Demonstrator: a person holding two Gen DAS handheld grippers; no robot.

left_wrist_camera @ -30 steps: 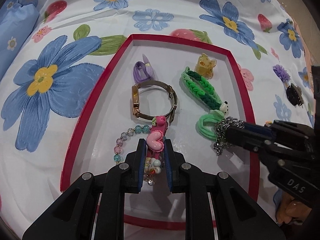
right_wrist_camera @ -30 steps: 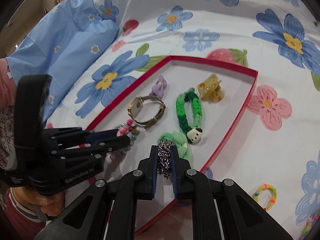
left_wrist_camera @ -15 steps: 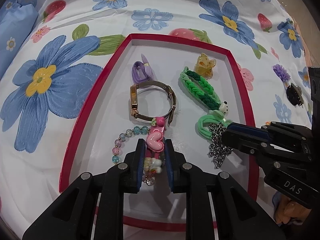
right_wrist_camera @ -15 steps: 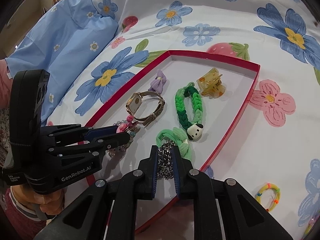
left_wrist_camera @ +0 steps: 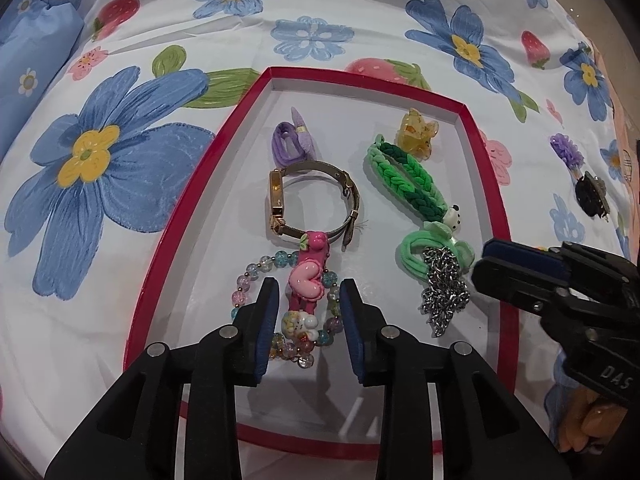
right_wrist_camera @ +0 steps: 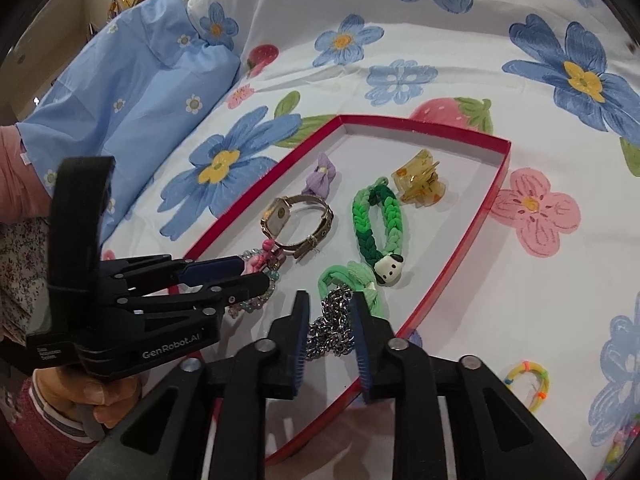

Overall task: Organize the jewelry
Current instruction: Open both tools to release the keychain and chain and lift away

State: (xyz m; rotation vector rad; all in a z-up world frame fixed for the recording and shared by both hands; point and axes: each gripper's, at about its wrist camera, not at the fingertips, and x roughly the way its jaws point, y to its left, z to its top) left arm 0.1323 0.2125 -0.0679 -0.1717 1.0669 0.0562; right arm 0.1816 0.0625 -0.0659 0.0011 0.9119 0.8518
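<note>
Both grippers letting go of jewelry inside the red tray [left_wrist_camera: 176, 216]

The left gripper [left_wrist_camera: 308, 288] has its jaws opening; the pink heart charm [left_wrist_camera: 306, 280] and beaded bracelet [left_wrist_camera: 256, 276] lie between them on the tray floor, untouched by the pads. The right gripper [right_wrist_camera: 330, 304] is opening too, with the silver chain [right_wrist_camera: 332, 320] loose between its jaws, just beside the green scrunchie [right_wrist_camera: 352, 276] near the tray's right wall. This looks like the release step; next, both should lift clear and fetch pieces lying outside the tray, such as the rainbow loop [right_wrist_camera: 528, 380].
</note>
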